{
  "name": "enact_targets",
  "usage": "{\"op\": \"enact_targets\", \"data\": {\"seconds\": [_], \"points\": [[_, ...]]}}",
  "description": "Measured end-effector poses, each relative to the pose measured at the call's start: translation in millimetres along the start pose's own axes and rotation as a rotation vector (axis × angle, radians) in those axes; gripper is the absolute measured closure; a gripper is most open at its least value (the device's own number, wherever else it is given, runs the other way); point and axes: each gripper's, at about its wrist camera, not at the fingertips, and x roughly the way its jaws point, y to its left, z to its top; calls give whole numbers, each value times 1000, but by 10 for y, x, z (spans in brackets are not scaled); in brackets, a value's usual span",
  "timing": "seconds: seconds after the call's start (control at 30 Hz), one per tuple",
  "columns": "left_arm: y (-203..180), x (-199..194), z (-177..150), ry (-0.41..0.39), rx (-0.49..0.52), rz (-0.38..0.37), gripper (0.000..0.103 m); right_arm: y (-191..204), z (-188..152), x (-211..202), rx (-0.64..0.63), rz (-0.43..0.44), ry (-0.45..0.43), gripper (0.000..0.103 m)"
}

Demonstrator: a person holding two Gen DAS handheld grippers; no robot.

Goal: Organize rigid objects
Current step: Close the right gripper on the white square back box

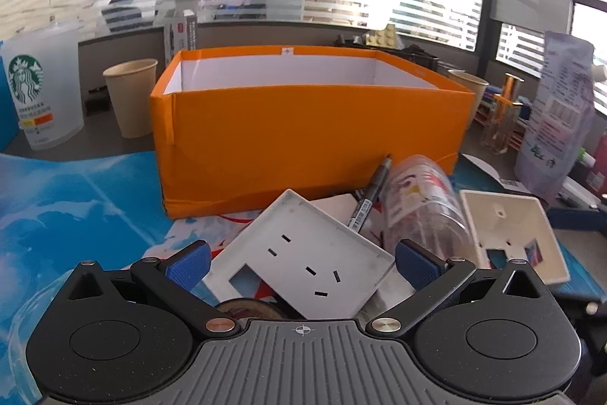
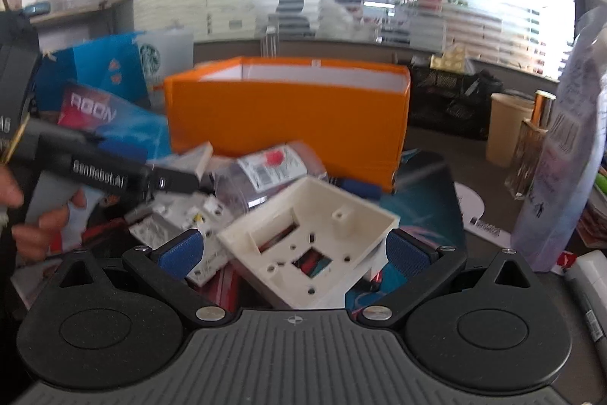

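An open orange box [image 1: 303,135] with a white inside stands behind a pile of objects; it also shows in the right wrist view [image 2: 288,116]. My left gripper [image 1: 301,262] is open, its blue pads either side of a grey socket faceplate [image 1: 303,253]. Behind it lie a black marker [image 1: 370,196] and a clear plastic bottle [image 1: 421,204]. A cream wall box [image 1: 508,234] lies to the right. My right gripper [image 2: 292,251] is open around that cream wall box [image 2: 307,245]. The left gripper's body [image 2: 102,169] reaches in from the left.
A Starbucks cup [image 1: 41,90] and a paper cup [image 1: 132,97] stand left of the box. Another paper cup [image 1: 468,90], a glass bottle [image 1: 502,116] and a purple pouch [image 1: 557,116] stand right. A blue mat [image 1: 76,207] covers the desk.
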Motion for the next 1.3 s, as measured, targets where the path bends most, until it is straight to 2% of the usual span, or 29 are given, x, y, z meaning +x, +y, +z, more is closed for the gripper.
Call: {"op": "enact_targets", "data": {"seconds": [0.17,0.4,0.53,0.57,0.63,0.77,0.83,0.9,0.93,0.97,1.0,1.03,1.1,1.3], "points": [[90,127,58,17,-37,-10,0,-37,-20,158,-76,-45,55,0],[222,167,125,7,-20,-50,0,-166,27,336,-123,-15,93,0],[300,223,140,33,-14,-82,0,-211,31,414,-183,11,102,0],[320,253,138,46,-24,-92,0,-207,28,460,-193,14,130,0],[355,321,130,68,-38,-122,0,-227,43,503,-174,31,137,0],[365,374,105,51,-17,-144,1,-289,67,563,-94,57,160,0],[350,369,101,42,-2,-157,6,-322,76,574,-23,68,184,4],[357,351,111,33,-1,-179,20,-298,87,548,4,36,174,12],[367,344,129,34,-3,-190,26,-285,97,525,5,17,172,21],[374,333,132,35,-2,-202,33,-280,108,505,19,6,165,35],[382,322,141,37,-1,-214,43,-291,119,483,46,2,156,44],[387,308,144,39,2,-228,48,-320,120,466,71,-2,155,52],[393,293,135,48,9,-240,59,-347,113,441,85,0,151,53],[445,227,141,56,-13,-254,68,-294,101,404,105,-53,138,56]]}}
